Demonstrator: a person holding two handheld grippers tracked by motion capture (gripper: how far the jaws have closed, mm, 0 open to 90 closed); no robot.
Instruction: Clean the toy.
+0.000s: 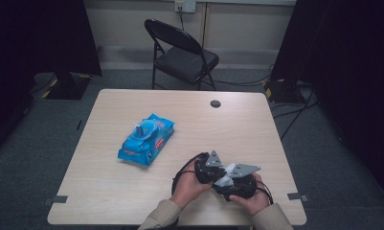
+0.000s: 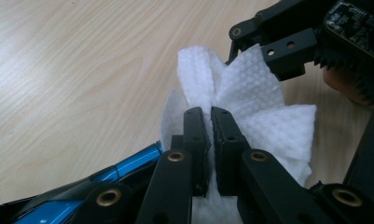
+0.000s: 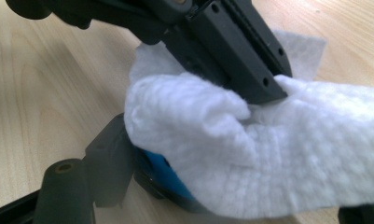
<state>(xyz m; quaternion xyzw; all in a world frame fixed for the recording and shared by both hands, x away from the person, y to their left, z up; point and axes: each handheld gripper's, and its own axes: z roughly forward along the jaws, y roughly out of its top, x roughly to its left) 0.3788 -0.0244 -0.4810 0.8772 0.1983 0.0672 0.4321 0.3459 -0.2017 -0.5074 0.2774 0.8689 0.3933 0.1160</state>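
Observation:
A white wipe (image 1: 224, 181) hangs between my two grippers near the table's front edge, right of the middle. My left gripper (image 1: 218, 176) is shut on it. In the left gripper view its black jaws (image 2: 210, 112) pinch a fold of the wipe (image 2: 268, 130). My right gripper (image 1: 231, 185) sits close against it, and one of its fingers (image 2: 287, 51) touches the wipe's far edge. In the right gripper view the wipe (image 3: 222, 154) drapes over a glossy blue part (image 3: 161, 179) beside one own finger (image 3: 105, 161); the other finger is hidden. A blue wipes pack (image 1: 146, 139) lies left of the middle.
The light wooden table (image 1: 132, 191) has a dark round hole (image 1: 215, 103) near its far edge. A black folding chair (image 1: 182, 52) stands behind it. Cables run across the floor at the right, and dark screens stand at both sides.

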